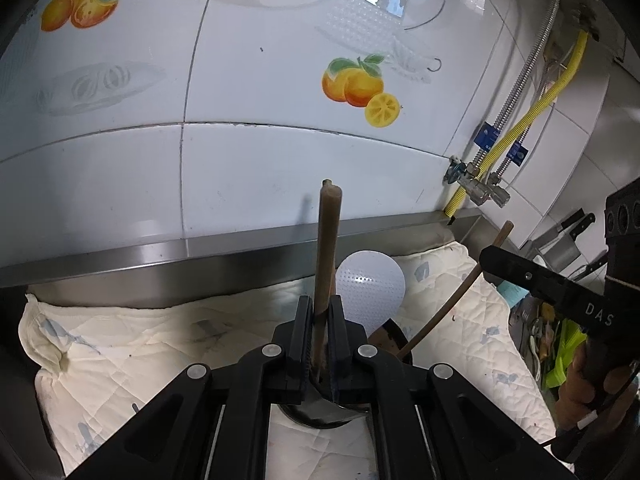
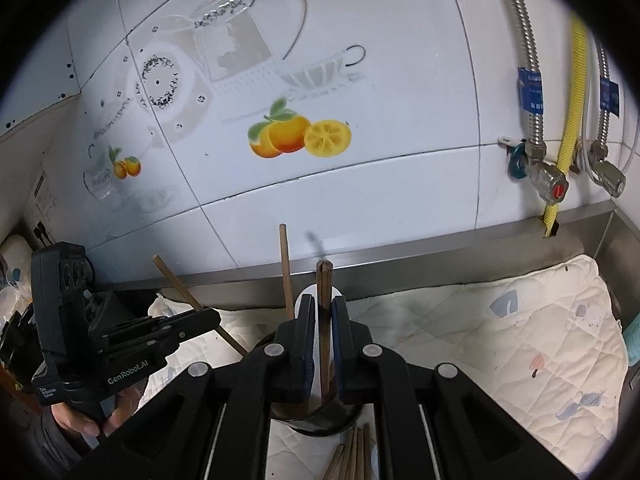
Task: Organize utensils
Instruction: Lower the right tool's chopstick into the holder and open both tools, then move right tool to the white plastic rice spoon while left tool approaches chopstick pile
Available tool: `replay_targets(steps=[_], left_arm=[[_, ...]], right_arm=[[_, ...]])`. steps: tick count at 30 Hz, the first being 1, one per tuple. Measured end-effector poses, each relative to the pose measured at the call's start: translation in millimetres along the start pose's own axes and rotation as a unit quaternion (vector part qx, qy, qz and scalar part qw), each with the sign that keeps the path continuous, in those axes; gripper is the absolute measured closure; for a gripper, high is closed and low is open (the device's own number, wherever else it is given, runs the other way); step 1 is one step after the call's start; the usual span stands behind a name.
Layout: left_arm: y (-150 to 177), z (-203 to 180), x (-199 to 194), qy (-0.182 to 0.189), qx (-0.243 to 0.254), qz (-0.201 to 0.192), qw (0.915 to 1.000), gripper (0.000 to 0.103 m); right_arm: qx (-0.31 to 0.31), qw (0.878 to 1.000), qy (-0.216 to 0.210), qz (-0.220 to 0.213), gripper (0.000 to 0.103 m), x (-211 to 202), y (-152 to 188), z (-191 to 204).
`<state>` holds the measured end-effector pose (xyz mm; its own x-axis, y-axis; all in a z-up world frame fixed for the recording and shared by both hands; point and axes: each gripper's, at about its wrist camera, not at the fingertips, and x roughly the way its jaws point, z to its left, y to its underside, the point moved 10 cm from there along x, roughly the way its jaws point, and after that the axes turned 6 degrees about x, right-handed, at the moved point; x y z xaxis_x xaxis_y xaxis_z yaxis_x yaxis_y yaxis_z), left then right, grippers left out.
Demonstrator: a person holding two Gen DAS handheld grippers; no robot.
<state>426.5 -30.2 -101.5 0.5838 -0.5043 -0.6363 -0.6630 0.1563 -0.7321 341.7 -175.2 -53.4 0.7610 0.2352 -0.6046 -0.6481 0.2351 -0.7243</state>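
My left gripper point(image 1: 320, 308) is shut on a brown wooden handle point(image 1: 327, 248) that stands upright, its lower end in a dark round holder point(image 1: 320, 420) under the fingers. A white perforated spoon head point(image 1: 370, 288) and a thin stick point(image 1: 448, 300) rise from the same holder. My right gripper point(image 2: 320, 312) has its pads around a brown chopstick point(image 2: 324, 320) standing in the dark holder point(image 2: 316, 424), with a narrow gap on each side. A second stick point(image 2: 286, 268) stands behind. The left gripper's body point(image 2: 132, 344) shows at the left, shut on another stick point(image 2: 176, 284).
A quilted white cloth point(image 2: 500, 340) covers the steel counter. Several loose chopsticks point(image 2: 352, 460) lie in front of the holder. A tiled wall with orange decals point(image 1: 360, 88), hoses and valves point(image 2: 552, 184) stands behind. Knives point(image 1: 568, 236) hang at the right.
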Motion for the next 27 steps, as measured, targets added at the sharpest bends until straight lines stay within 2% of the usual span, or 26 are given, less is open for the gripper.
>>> replay_targets(steps=[2, 4, 8, 11, 20, 27], left_arm=[[1, 2, 0, 0.0, -0.008, 0.005, 1.0, 0.091], [1, 4, 0, -0.002, -0.014, 0.008, 0.9999, 0.085], [-1, 3, -7, -0.004, -0.016, -0.001, 0.9999, 0.068], [-4, 0, -14, -0.008, -0.011, -0.01, 0.9999, 0.066], [-3, -17, -42, -0.017, 0.001, -0.024, 0.9996, 0.066], [28, -39, -47, -0.016, 0.019, 0.005, 0.9997, 0.066]], right_arm=[[0.002, 1.0, 0.001, -0.005, 0.075, -3, 0, -1], [0.003, 1.0, -0.003, -0.006, 0.068, -5, -1, 0], [-0.003, 1.0, 0.001, -0.013, 0.062, -12, -2, 0], [-0.006, 1.0, 0.003, -0.013, 0.058, -19, 1, -3], [-0.013, 0.999, 0.029, 0.012, 0.057, -33, 30, -27], [0.006, 0.997, 0.043, 0.057, 0.057, -37, 78, -60]])
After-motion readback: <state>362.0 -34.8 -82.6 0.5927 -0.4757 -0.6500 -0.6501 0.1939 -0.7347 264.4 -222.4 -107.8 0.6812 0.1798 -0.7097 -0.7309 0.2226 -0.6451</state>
